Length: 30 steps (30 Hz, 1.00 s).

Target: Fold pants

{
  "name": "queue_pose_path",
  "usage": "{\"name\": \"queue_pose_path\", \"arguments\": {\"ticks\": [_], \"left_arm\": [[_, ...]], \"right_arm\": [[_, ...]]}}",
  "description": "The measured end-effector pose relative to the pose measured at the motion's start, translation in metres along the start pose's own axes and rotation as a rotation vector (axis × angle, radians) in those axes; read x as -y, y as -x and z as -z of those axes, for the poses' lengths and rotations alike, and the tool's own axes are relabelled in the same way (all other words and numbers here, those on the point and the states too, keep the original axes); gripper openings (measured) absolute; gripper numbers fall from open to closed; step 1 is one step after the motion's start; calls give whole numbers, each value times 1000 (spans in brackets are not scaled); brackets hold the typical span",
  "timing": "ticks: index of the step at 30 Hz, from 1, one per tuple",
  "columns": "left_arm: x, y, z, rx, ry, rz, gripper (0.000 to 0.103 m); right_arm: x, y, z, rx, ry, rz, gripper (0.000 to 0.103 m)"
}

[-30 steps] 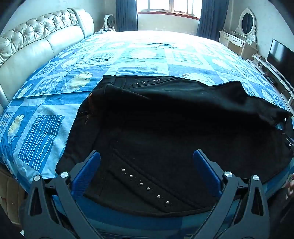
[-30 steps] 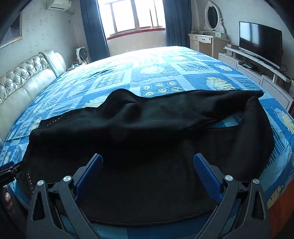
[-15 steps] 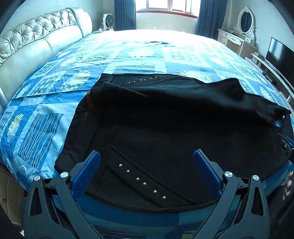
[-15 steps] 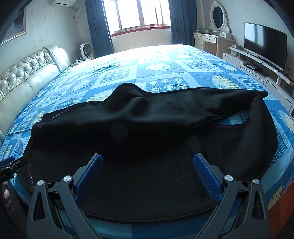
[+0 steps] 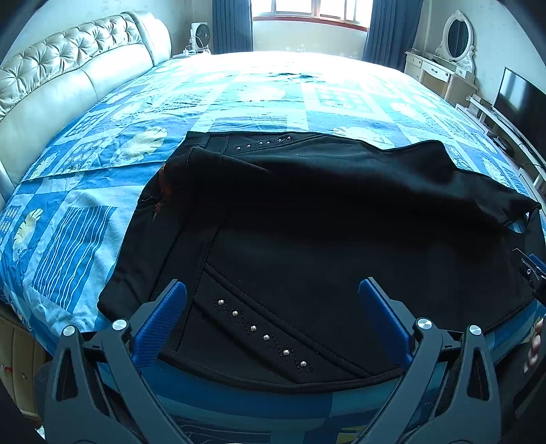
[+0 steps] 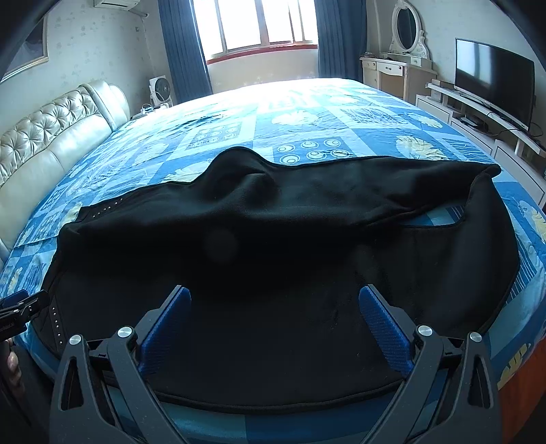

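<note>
Both the left tool [image 5: 272, 316] and right tool [image 6: 274, 317] gape wide, empty, above black pants [image 5: 324, 232]

bed [image 5: 85, 211] | blue patterned cover | black pants [image 5: 324, 239] spread across near edge, partly folded over

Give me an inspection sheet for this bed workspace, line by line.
Surface: bed with a blue patterned cover, fairly smooth.
Job's things: black pants spread near the front edge, partly folded over, far layer humped; studded trim by the left side.
Clutter: nothing seen on the bed beyond the pants.
Grippers: left gripper and right gripper both open, over the pants' near edge, holding nothing.
Cables: wires below the television on its stand.
Surroundings: tufted headboard, window with blue curtains, vanity mirror, fan.
</note>
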<state>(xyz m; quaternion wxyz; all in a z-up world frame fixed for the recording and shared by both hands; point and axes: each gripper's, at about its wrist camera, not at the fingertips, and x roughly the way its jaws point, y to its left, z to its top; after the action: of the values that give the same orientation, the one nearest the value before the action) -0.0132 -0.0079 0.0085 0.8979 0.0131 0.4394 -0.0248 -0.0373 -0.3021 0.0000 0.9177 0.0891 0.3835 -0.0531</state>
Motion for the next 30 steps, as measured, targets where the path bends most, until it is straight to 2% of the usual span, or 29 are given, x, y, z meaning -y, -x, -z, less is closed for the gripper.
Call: {"name": "queue_pose_path", "arguments": {"ticks": [30], "left_arm": [[3,0,3,-7,0,5,101]], "right_arm": [[-3,-1,5,-19,12,-8,98]]}}
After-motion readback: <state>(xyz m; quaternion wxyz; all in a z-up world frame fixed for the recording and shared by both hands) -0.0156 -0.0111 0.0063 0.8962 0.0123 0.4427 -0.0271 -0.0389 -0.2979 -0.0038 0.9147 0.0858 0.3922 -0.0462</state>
